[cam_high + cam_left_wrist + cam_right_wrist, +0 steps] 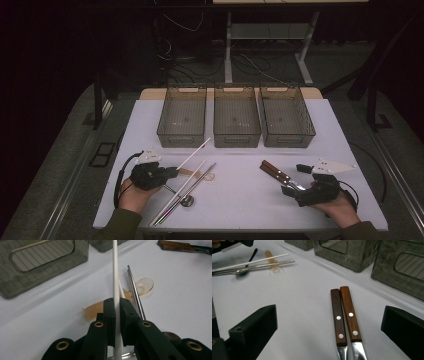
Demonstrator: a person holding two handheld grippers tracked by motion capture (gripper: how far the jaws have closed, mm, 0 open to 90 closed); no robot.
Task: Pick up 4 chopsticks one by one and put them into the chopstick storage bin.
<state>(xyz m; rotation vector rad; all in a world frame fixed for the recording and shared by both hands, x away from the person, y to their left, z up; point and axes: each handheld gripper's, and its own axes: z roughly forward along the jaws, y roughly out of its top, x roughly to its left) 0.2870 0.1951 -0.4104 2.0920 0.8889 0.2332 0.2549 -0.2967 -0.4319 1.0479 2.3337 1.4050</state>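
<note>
My left gripper (117, 302) is shut on a white chopstick (115, 270) that runs up between its jaws toward the bins. In the high view the same gripper (170, 172) sits at the table's front left, with the chopstick (195, 151) slanting up and to the right. Under it lie a second white chopstick (185, 186), a pair of metal chopsticks (135, 290) and a translucent amber spoon (143, 286). My right gripper (329, 322) stands open at the front right. Two wooden-handled knives (344, 312) lie side by side between its jaws, untouched.
Three smoky plastic bins (182, 117) (236, 117) (286, 117) stand in a row at the back of the white table (240, 200). A metal spoon (186, 201) lies near the front edge by the chopsticks. Table legs and cables are on the floor behind.
</note>
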